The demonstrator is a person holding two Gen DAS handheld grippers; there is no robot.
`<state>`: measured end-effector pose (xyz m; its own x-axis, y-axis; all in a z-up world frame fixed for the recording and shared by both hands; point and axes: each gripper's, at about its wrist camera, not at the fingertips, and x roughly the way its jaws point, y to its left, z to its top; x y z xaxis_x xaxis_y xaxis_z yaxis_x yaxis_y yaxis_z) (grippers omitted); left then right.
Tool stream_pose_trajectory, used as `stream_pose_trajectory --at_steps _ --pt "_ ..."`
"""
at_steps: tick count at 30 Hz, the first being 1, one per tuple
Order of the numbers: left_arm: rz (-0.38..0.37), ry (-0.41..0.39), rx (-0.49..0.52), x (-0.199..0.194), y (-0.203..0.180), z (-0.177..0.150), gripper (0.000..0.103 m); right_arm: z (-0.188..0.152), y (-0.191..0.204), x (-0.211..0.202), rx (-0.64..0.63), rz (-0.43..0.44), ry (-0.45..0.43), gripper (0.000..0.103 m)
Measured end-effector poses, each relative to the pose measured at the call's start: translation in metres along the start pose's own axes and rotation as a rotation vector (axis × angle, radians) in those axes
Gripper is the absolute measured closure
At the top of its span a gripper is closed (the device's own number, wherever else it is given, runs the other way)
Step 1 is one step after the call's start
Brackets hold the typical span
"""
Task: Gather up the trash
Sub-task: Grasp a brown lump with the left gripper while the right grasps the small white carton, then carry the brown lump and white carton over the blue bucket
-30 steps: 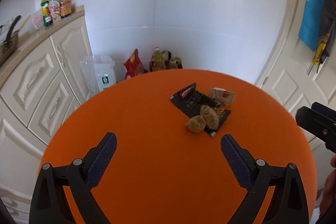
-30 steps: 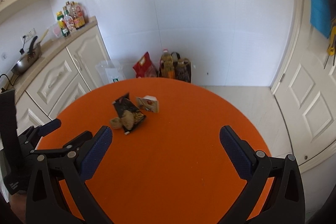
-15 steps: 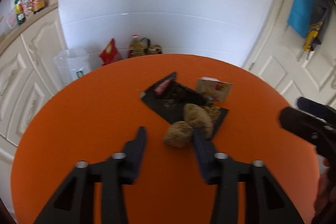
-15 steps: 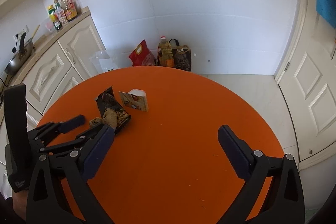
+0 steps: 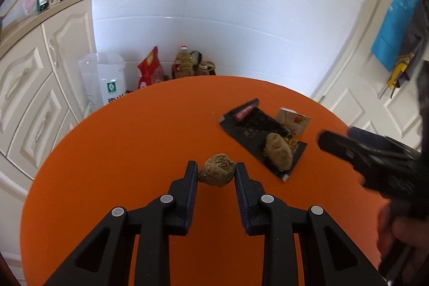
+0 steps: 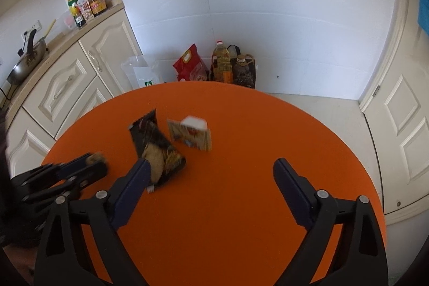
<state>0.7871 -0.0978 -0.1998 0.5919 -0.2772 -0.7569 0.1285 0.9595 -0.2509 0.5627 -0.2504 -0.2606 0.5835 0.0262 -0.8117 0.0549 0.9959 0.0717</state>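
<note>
- The left claw has just been closing and is pinching a brown crumpled wad on the orange worktop.
- A second wad is lying on the black wrapper, beside a small carton.
- The right claw has just been narrowing slightly and is gaping wide, holding nothing.

The left hand-held gripper points down at a slant, its two black arms drawn close together. Its jaws have just been closing, and the dark blue pads now press on either side of a brown crumpled wad. In the right wrist view it shows at the left edge, blurred. The right hand-held gripper also tilts downward; its jaws have just been narrowing slightly, yet they stand wide apart with nothing clamped between the fingers. A hand grips its black body at the lower right of the left wrist view.
</note>
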Motion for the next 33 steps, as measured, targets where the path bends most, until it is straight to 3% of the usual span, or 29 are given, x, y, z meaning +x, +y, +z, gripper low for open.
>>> stream_pose_trajectory --at_steps 3,6,10,12,14,15,17,24,33 --pt "-0.001 -0.004 -0.008 0.005 0.007 0.005 0.079 0.008 -0.004 0.021 0.016 0.002 0.022 0.025" --pt "-0.011 0.0 -0.017 0.016 0.011 0.013 0.079 0.014 -0.005 0.04 0.01 0.014 0.042 0.029" --pt "-0.016 0.002 -0.019 0.014 0.026 -0.006 0.079 0.021 0.0 0.05 -0.049 0.009 0.033 0.031" --pt "-0.017 0.001 -0.017 -0.01 0.033 -0.026 0.079 0.024 0.003 0.053 -0.075 0.019 0.032 0.047" --pt "-0.019 0.005 -0.02 -0.002 0.035 -0.02 0.079 0.025 0.009 0.054 -0.099 0.045 0.031 0.065" --pt "-0.021 0.004 -0.02 -0.013 0.036 -0.035 0.079 0.024 0.013 0.055 -0.119 0.047 0.03 0.073" --pt "-0.019 0.002 -0.024 -0.036 0.02 -0.059 0.079 0.021 0.018 0.054 -0.14 0.03 0.024 0.073" --pt "-0.016 -0.016 -0.036 -0.074 0.012 -0.086 0.079 0.007 0.007 0.027 -0.08 0.048 -0.015 0.08" --pt "-0.042 -0.059 -0.012 -0.109 -0.014 -0.11 0.079 -0.027 -0.005 -0.057 -0.029 0.047 -0.091 0.08"
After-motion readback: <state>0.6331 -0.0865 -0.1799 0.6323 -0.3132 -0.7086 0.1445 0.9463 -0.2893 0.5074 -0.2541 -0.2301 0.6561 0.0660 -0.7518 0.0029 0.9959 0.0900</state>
